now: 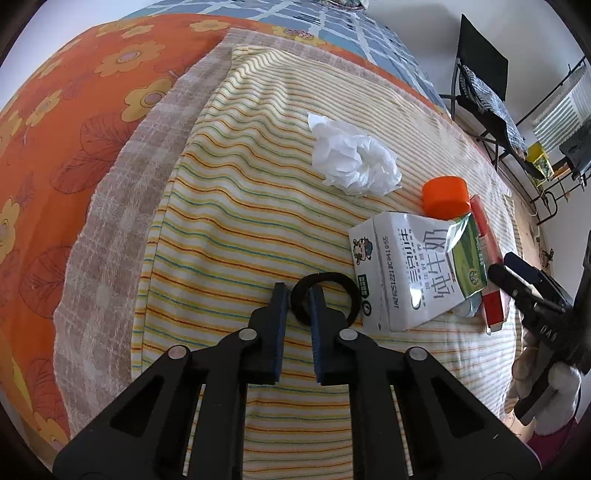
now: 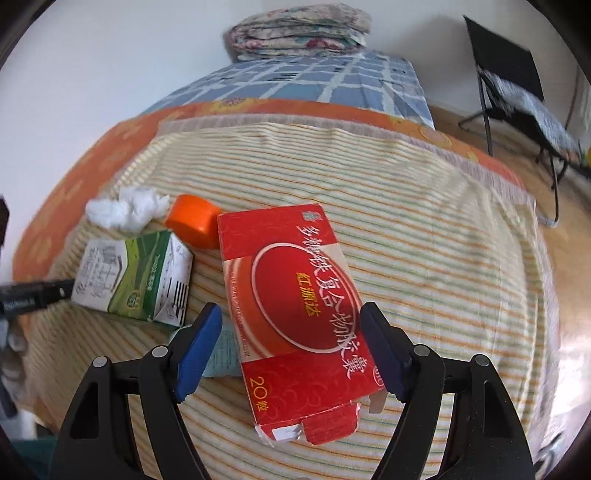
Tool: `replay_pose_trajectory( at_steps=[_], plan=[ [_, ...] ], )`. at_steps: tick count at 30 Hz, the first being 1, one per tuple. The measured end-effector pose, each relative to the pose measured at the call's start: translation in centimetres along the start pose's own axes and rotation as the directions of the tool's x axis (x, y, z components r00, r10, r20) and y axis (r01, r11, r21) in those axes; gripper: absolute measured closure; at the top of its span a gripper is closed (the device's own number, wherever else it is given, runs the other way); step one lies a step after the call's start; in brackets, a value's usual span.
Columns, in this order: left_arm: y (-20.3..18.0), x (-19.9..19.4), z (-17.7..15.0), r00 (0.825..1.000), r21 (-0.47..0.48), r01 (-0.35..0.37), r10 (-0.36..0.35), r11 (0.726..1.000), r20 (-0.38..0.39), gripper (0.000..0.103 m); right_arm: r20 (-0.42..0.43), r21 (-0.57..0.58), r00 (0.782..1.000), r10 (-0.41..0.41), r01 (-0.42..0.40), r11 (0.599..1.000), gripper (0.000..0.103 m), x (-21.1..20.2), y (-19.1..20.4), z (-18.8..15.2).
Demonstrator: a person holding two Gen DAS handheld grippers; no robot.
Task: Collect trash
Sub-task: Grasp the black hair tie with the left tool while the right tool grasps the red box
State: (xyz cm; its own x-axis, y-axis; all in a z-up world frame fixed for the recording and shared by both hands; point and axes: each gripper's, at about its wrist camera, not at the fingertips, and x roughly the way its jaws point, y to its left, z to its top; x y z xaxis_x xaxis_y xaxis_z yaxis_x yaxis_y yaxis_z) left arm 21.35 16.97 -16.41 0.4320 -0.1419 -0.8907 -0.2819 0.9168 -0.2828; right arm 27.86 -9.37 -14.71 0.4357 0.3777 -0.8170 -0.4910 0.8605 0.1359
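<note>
On the striped blanket [image 1: 236,206] lie a crumpled white tissue [image 1: 354,158], an orange cap [image 1: 445,195], a milk carton [image 1: 413,269] and a flat red box [image 2: 295,306]. My left gripper [image 1: 297,295] is shut on a black ring [image 1: 325,297], pinching its left rim just left of the carton. My right gripper [image 2: 291,321] is open, its fingers either side of the red box's near half. The tissue [image 2: 125,210], cap [image 2: 194,221] and carton [image 2: 136,273] show left in the right wrist view. The right gripper [image 1: 517,273] shows at the left view's right edge.
The blanket lies on a bed with an orange flowered sheet [image 1: 55,147] and a blue checked cover [image 2: 314,77]. A folded quilt [image 2: 299,29] sits at the head. A black folding chair [image 2: 517,92] stands on the floor at right.
</note>
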Motion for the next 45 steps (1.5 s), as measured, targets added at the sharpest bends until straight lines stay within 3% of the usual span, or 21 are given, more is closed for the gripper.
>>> replay_pose_trajectory(
  at_steps=[3, 6, 13, 18, 21, 24, 27, 29, 31, 32, 34, 45],
  plan=[
    [0.0, 0.1, 0.1, 1.0, 0.005, 0.0, 0.0, 1.0, 0.003, 0.095, -0.013, -0.105, 0.999, -0.043, 0.041, 0.994, 0.026, 0.4, 1.9, -0.3],
    [-0.1, 0.3, 0.3, 1.0, 0.013, -0.001, 0.001, 1.0, 0.006, 0.096, -0.013, -0.185, 0.988, -0.152, 0.148, 0.972, 0.025, 1.1, 3.0, -0.7],
    [0.0, 0.3, 0.5, 1.0, 0.005, 0.012, -0.012, 1.0, 0.009, 0.098, 0.008, -0.163, 0.983, -0.186, 0.185, 0.969, 0.023, 1.8, 2.8, -0.3],
    [0.2, -0.1, 0.3, 1.0, 0.005, 0.015, -0.015, 1.0, 0.013, 0.098, 0.0, -0.089, 0.99, -0.142, 0.141, 0.986, 0.029, 1.4, 1.2, 0.0],
    [0.2, -0.3, 0.3, 1.0, 0.001, 0.018, -0.018, 1.0, 0.017, 0.098, 0.01, 0.043, 1.0, -0.022, 0.021, 0.999, 0.038, 0.2, -1.0, 0.2],
    [0.2, -0.5, 0.3, 1.0, 0.0, 0.021, -0.021, 1.0, 0.021, 0.098, 0.037, 0.176, 0.997, 0.073, -0.079, 0.981, 0.046, -1.0, -3.5, 0.3],
    [0.1, -0.6, 0.3, 0.999, 0.003, 0.023, -0.023, 1.0, 0.024, 0.098, 0.06, 0.275, 0.992, 0.111, -0.123, 0.954, 0.05, -1.7, -5.9, 0.1],
    [0.0, -0.6, 0.2, 0.999, 0.007, 0.021, -0.021, 1.0, 0.026, 0.098, 0.066, 0.288, 0.994, 0.086, -0.101, 0.952, 0.052, -2.0, -6.8, 0.0],
    [0.0, -0.6, 0.2, 0.999, 0.005, 0.019, -0.019, 1.0, 0.025, 0.098, 0.043, 0.257, 0.999, 0.008, -0.019, 0.966, 0.068, -2.2, -7.0, 0.0],
    [0.0, -0.5, 0.2, 1.0, 0.003, 0.019, -0.019, 1.0, 0.024, 0.098, 0.029, 0.24, 0.999, -0.022, 0.014, 0.971, 0.069, -2.0, -7.1, 0.0],
    [0.0, -0.4, 0.3, 1.0, 0.003, 0.018, -0.018, 1.0, 0.023, 0.098, 0.021, 0.239, 1.0, -0.015, 0.009, 0.971, 0.08, -1.8, -7.3, -0.3],
    [0.9, -2.2, 0.6, 0.997, -0.023, 0.027, -0.025, 0.999, 0.077, 0.1, 0.072, 0.179, 0.997, -0.037, 0.024, 0.984, 0.084, -3.8, -5.7, -0.1]
  ],
)
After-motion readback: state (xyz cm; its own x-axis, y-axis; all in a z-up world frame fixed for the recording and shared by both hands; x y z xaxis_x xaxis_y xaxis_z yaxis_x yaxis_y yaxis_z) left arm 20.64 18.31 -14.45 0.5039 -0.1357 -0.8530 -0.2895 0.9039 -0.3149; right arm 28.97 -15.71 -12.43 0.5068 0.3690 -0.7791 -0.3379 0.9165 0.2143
